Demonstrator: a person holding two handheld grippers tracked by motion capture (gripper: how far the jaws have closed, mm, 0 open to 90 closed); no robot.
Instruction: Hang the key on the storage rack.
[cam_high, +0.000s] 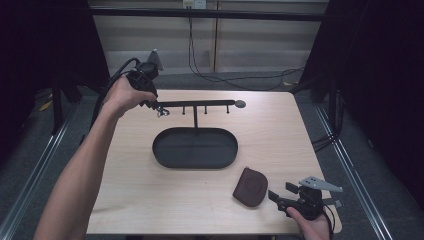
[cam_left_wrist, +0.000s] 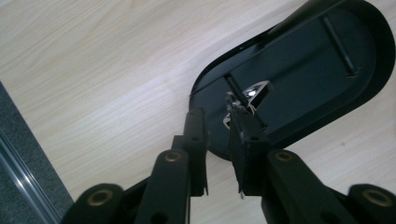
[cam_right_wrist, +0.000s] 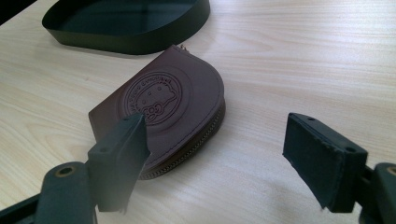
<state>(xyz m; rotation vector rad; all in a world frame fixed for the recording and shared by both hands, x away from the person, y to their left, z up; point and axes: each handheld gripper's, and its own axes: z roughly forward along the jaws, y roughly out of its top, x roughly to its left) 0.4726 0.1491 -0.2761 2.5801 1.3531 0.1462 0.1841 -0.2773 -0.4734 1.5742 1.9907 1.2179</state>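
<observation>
Tongs: 2 (cam_high: 156, 105) (cam_high: 278, 196) | tray: 1 (cam_high: 195, 148) | pouch: 1 (cam_high: 251, 187) | pegs: 3 (cam_high: 205, 109)

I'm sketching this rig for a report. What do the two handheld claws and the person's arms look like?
Both are black, each with two jointed jaws ending in flat rectangular pads and brass-coloured pivot rivets. The left claw and the right claw each carry a grey three-cornered plate on top and trail a black cable. The forearms are bare, with no sleeves or gloves visible.

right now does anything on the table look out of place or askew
Nothing stands out: the brown pouch lies flat and zipped near the right hand-held gripper, and the black stand sits upright with its oval tray level.
</observation>
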